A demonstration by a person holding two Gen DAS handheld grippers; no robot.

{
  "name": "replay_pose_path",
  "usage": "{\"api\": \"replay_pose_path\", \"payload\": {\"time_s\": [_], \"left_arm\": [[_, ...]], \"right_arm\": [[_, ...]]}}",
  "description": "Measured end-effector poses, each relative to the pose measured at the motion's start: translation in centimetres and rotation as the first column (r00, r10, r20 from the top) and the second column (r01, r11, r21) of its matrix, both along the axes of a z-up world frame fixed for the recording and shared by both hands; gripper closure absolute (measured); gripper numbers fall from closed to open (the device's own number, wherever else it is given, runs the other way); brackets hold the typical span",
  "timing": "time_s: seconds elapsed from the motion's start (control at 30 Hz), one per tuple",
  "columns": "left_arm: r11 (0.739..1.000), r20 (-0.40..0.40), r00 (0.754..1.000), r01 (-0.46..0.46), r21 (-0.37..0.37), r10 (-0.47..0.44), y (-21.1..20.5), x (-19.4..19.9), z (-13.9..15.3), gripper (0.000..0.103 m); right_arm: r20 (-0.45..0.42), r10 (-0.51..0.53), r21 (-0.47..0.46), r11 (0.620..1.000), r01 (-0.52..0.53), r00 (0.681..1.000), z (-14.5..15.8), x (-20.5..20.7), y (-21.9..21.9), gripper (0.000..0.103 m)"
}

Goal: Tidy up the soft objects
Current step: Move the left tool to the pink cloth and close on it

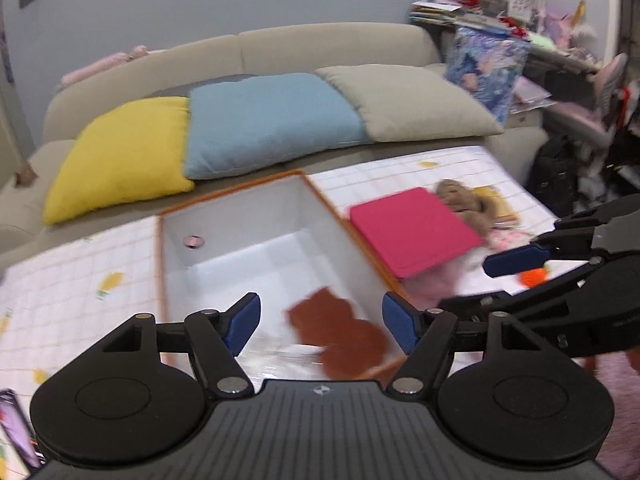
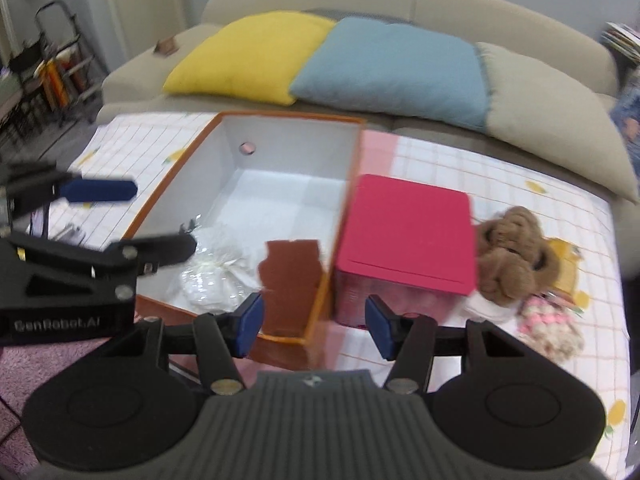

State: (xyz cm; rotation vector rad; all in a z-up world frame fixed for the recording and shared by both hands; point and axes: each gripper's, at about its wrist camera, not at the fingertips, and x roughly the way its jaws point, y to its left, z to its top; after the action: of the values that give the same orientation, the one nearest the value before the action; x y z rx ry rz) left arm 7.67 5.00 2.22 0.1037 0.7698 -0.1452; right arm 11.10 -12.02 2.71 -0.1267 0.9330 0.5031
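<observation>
Now both claws empty, left gripper [image 1: 320, 322] wide, right gripper [image 2: 314, 326] half-wide; brown plush toy [image 2: 514, 254] beside pink box [image 2: 408, 232] likely light, squashy; pinch mid-body.

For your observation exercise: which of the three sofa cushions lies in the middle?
The blue cushion, between the yellow cushion and the beige cushion.

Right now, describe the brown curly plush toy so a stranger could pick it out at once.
Start at the white-lined open box with the orange outside on the checked table. Right beside it sits a pink box. The brown curly plush toy lies against that pink box's far side: the only fuzzy brown lump there, darker than the pale pink toy next to it.
</observation>
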Motion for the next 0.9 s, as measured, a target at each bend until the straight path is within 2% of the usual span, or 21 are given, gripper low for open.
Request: {"api": "replay_pose_path", "payload": {"time_s": [0.2,0.33,0.4,0.57,0.67,0.77,0.9], "left_arm": [[0.993,-0.003,1.000,0.026,-0.112,-0.026,-2.6,-0.6,-0.9,0.022],[0.990,-0.045,0.997,0.062,-0.129,-0.068,-4.8,-0.7,-2.4,0.022],[0.987,-0.073,0.994,0.071,-0.145,-0.082,-5.8,-0.8,-3.3,0.022],[0.965,-0.143,0.984,0.070,-0.251,-0.108,-7.4,-0.2,-5.4,0.022],[0.961,-0.153,0.982,0.066,-0.267,-0.110,-8.3,0.0,-6.6,0.023],[0.959,-0.168,0.977,0.079,-0.272,-0.128,-9.4,0.5,-7.6,0.023],[0.966,-0.192,0.970,0.104,-0.238,-0.152,-11.2,1.3,-9.2,0.023]], "right_arm": [[0.032,-0.103,0.005,0.995,0.103,0.994,-0.7,-1.7,-4.6,0.047],[0.017,-0.184,-0.011,0.983,0.184,0.983,-2.0,-2.5,-7.6,0.047],[-0.004,-0.230,-0.025,0.973,0.230,0.973,-3.1,-2.7,-9.1,0.047],[-0.052,-0.349,-0.098,0.934,0.343,0.936,-5.7,-3.1,-12.5,0.047],[-0.068,-0.390,-0.117,0.917,0.381,0.918,-6.7,-3.5,-14.2,0.047],[-0.093,-0.425,-0.092,0.904,0.417,0.901,-7.5,-3.4,-15.7,0.047],[-0.127,-0.460,-0.058,0.888,0.456,0.879,-8.6,-2.9,-16.8,0.047]]}}
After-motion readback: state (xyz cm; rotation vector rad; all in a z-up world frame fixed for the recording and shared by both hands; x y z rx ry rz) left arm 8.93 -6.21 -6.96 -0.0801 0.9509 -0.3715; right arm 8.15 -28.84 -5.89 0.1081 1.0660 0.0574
